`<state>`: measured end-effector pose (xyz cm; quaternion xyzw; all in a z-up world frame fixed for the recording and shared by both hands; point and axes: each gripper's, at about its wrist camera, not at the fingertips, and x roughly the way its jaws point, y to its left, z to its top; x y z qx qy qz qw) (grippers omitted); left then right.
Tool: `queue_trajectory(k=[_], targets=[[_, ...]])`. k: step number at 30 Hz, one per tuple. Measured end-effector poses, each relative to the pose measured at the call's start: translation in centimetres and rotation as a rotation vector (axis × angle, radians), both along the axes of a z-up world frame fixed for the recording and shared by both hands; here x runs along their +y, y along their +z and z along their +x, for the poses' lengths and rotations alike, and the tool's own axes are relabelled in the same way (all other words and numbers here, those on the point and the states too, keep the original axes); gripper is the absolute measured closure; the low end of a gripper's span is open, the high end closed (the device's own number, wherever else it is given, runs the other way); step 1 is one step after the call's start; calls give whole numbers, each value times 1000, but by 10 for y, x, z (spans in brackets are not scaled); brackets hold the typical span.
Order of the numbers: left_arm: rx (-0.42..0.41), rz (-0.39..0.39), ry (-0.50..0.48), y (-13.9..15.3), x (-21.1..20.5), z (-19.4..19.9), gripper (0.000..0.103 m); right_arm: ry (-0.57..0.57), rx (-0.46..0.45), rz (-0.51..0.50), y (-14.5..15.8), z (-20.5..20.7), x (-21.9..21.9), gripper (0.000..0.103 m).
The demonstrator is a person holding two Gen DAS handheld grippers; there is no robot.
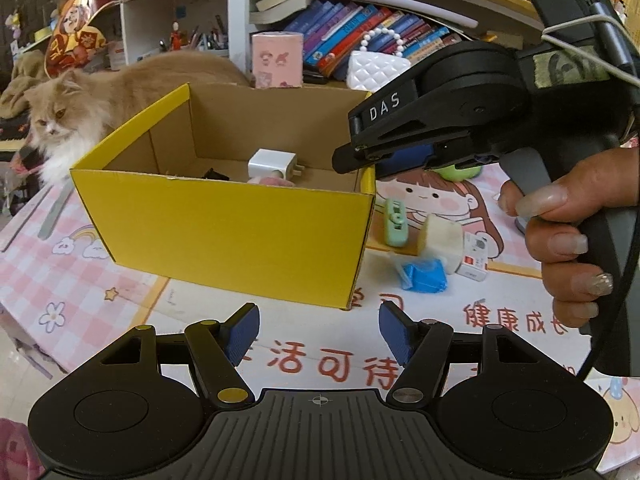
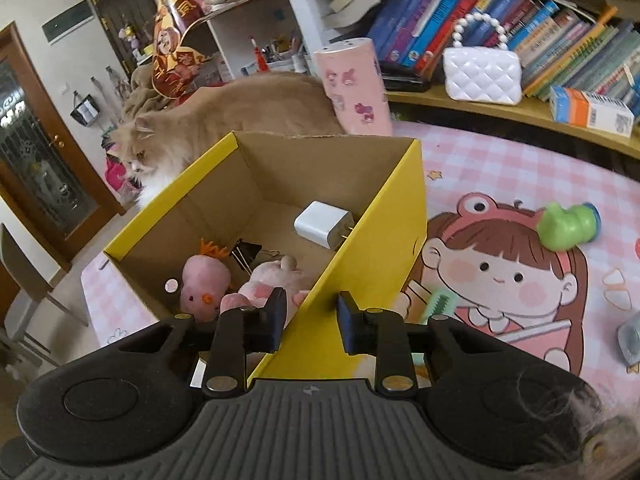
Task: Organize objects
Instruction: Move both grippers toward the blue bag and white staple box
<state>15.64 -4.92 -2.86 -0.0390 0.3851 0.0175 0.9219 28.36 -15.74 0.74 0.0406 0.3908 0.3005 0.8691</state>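
Observation:
A yellow cardboard box (image 1: 224,232) stands open on the pink cartoon mat. In the right wrist view the box (image 2: 384,248) holds a white charger (image 2: 324,224), a black binder clip (image 2: 246,254), a pink chick plush (image 2: 204,284) and a pink plush animal (image 2: 272,284). My left gripper (image 1: 319,332) is open and empty, in front of the box. My right gripper (image 2: 311,320) is open and empty, hovering over the box's right wall; it also shows in the left wrist view (image 1: 360,156). Loose on the mat lie a green clip (image 1: 395,222), a cream block (image 1: 440,244), a blue packet (image 1: 424,276) and a green toy (image 2: 568,226).
A ginger cat (image 2: 224,128) stands behind the box at the table's far left. A pink cylinder (image 2: 356,88) and a white quilted purse (image 2: 482,74) stand at the back by shelves of books. A small white carton (image 1: 476,256) lies beside the cream block.

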Motion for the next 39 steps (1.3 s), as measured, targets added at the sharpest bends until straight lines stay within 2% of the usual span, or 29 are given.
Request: queue_trajectory(k=[6, 16, 18, 19, 26, 36, 39], targets=[[3, -3, 15, -1, 10, -2, 37, 30, -45, -33, 0, 3, 11, 78], [-2, -6, -1, 1, 12, 2, 37, 68, -70, -12, 0, 9, 15, 78], [-4, -8, -16, 1, 10, 4, 37, 76, -104, 18, 4, 4, 8, 75], [-5, -5, -23, 1, 8, 4, 37, 73, -123, 25, 7, -1, 4, 69], [2, -17, -70, -4, -10, 11, 37, -16, -165, 5, 7, -30, -45, 67], [29, -37, -144, -16, -39, 25, 38, -184, -108, -99, -27, -40, -101, 66], [35, -34, -153, -18, -45, 30, 38, -198, -86, -130, -38, -38, -110, 61]])
